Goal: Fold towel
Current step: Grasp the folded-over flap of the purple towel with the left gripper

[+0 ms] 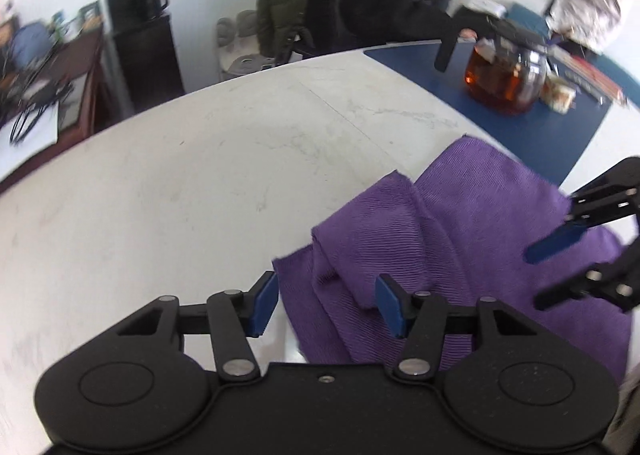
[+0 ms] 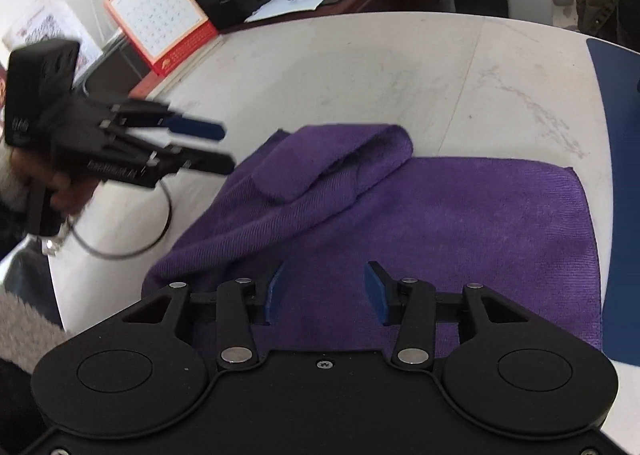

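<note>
Purple towel (image 2: 420, 223) on white marble-look table (image 2: 360, 67), partly folded, one rumpled flap lying over flat layer

Left gripper (image 1: 326, 305) about half open, nothing pinched, fingers over towel's near-left edge

Right gripper (image 2: 324, 293) parted, empty, hovering above flat part of towel

Glass teapot (image 1: 504, 75) on blue mat (image 1: 560, 123), well apart
</note>
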`<state>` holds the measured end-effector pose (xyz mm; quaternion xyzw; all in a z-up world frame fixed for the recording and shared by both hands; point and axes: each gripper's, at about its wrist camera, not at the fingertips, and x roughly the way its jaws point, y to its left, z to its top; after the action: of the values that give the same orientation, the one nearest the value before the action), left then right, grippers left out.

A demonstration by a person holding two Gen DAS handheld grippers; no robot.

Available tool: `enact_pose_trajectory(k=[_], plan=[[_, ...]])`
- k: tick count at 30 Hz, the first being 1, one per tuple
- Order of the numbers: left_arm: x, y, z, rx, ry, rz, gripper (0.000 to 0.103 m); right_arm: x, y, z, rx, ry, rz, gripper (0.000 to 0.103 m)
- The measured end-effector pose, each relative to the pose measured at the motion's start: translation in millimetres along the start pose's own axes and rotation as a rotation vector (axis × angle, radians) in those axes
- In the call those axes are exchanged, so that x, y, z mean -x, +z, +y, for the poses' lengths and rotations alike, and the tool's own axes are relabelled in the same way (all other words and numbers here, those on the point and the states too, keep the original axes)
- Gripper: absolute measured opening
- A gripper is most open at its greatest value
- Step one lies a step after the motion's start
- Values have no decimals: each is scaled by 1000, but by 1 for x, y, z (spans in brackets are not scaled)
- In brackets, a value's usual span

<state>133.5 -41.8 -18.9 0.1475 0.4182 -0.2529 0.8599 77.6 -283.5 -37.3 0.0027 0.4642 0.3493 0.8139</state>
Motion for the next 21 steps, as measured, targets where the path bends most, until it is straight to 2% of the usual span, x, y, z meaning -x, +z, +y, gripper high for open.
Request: enact_pose_trajectory(k=[3,8,9,10,14,21], plan=[[-14,3,6,-86,22,21,51,-4,-11,15,50,-47,31,43],[-30,7,19,-167,9,31,50,-11,-21,30,108,-106,53,42],[-32,7,22,-178,8,31,48,-11,-23,31,111,-109,52,42],[-34,7,23,-185,5,35,41,-13,-23,33,114,-116,57,43],[-42,3,29,-209,-40,55,29,-18,-26,40,156,-152,68,43],[-44,4,27,-210,-130,63,29,-20,-24,44,130,-173,67,43]])
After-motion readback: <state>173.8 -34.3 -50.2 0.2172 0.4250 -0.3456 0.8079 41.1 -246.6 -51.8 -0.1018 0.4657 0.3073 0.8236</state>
